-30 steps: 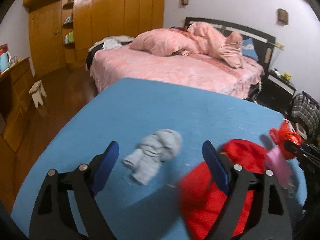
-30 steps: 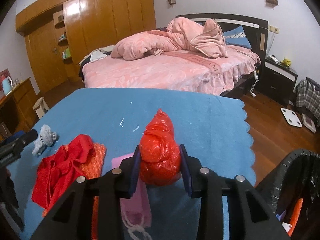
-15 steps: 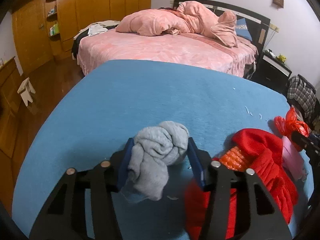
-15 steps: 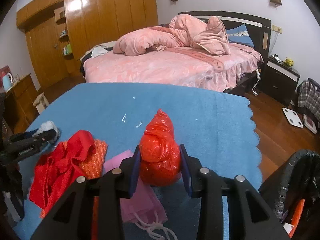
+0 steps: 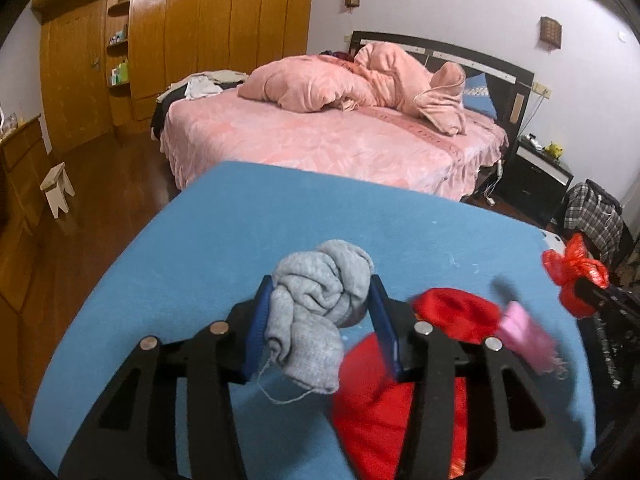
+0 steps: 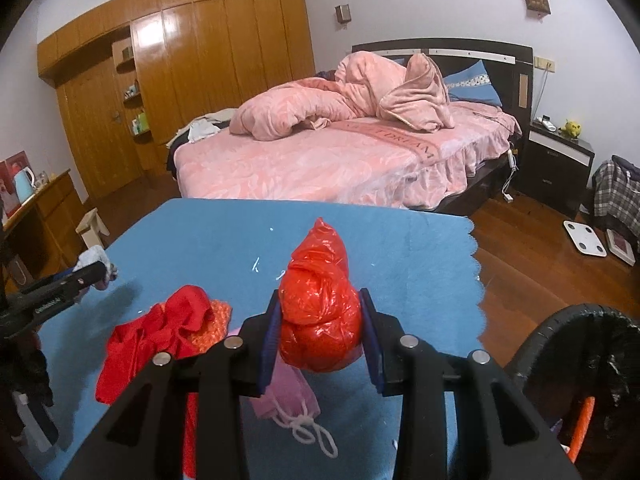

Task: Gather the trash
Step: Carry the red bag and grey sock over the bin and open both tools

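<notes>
My left gripper (image 5: pixel 320 316) is shut on a crumpled grey sock (image 5: pixel 320 300) and holds it above the blue table (image 5: pixel 248 216). My right gripper (image 6: pixel 320 332) is shut on a knotted red plastic bag (image 6: pixel 318 312), lifted over the table (image 6: pixel 400 248). The bag also shows at the right of the left wrist view (image 5: pixel 576 276). The left gripper with the sock shows at the left of the right wrist view (image 6: pixel 94 266). A red cloth (image 6: pixel 160 328) on orange mesh (image 6: pixel 216 316) and a pink pouch (image 6: pixel 288 396) with a white cord lie on the table.
A black-lined trash bin (image 6: pixel 580 372) stands at the table's right, below the right gripper. A pink bed (image 6: pixel 320 156) lies behind the table. A small white stool (image 5: pixel 58 188) and a wooden dresser (image 6: pixel 44 208) are at the left, a nightstand (image 6: pixel 560 160) at the right.
My left gripper closed on the grey sock and lifted it off the table. My right gripper kept its hold on the red bag and rose slightly.
</notes>
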### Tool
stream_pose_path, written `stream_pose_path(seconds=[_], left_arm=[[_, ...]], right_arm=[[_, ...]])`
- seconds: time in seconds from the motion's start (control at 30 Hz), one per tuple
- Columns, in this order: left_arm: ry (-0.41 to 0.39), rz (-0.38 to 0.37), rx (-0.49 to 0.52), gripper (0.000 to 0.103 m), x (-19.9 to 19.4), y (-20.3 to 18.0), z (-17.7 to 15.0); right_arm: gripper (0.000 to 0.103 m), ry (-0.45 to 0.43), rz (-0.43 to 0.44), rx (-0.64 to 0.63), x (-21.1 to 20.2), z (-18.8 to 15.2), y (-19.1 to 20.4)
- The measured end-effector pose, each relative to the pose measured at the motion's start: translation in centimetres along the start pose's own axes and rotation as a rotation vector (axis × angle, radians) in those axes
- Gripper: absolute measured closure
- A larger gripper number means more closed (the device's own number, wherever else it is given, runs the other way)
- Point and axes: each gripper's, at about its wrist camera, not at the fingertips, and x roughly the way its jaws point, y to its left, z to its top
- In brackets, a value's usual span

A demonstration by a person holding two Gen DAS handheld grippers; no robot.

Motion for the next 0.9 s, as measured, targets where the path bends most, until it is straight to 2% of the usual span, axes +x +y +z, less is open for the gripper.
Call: stream_pose_path(seconds=[0.13,0.53,0.9], left_arm=[[-0.013,-0.008,0.01,0.058,-1.7,-1.5,-0.6],[-0.07,-0.1,0.046,0.058,-6.7,-6.7,-1.6],[-0.111,-0.211,0.125,0.057,-9.9,-13.8,-2.4]], right_arm=[[0.066,0.001,-0.003,-0.007,-1.0,-0.4,0.1],[0.066,-0.039,0.008,-0.001,-5.9,-0.6,-0.3],[0.066,-0.082,-0.051,0.042,-11.8,-1.7,-4.4]])
